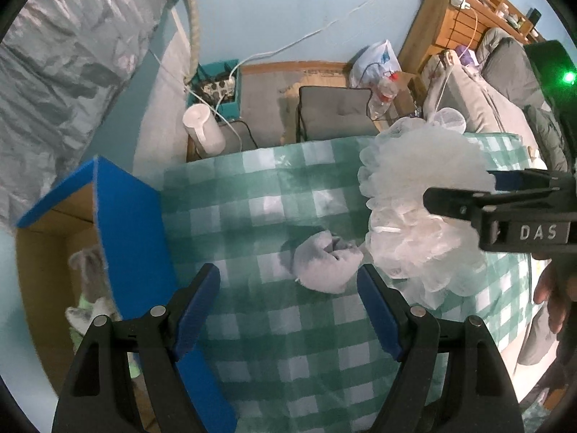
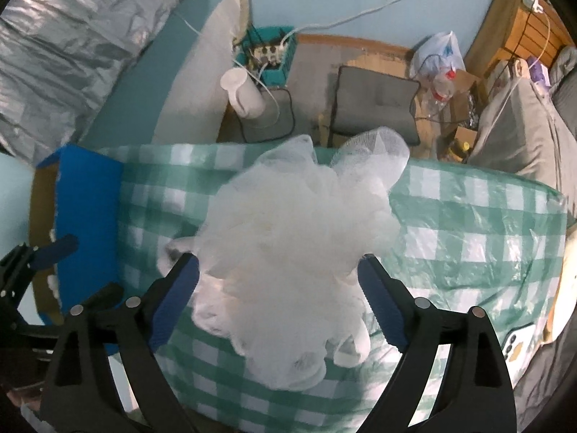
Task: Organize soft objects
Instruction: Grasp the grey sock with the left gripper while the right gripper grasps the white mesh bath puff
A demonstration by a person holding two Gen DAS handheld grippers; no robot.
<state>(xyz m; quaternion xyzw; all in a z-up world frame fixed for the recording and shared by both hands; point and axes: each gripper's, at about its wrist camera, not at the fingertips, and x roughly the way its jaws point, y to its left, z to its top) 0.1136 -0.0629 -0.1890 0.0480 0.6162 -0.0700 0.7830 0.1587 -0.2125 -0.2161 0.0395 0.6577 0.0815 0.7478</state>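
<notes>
- Two grippers point down over a green checked tablecloth
- Left gripper has its jaws wide apart, empty, just above a rolled grey cloth
- Right gripper stands open around a white mesh sponge, pads barely grazing it
- Blue box stands at the cloth's left edge

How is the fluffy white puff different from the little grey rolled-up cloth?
The mesh puff is white, frilly and see-through; the grey cloth is solid and smooth. The puff is much bigger. The puff sits between the right gripper's open jaws; the cloth lies just ahead of the open left gripper. Both are soft and rest on the checked tablecloth.
</notes>
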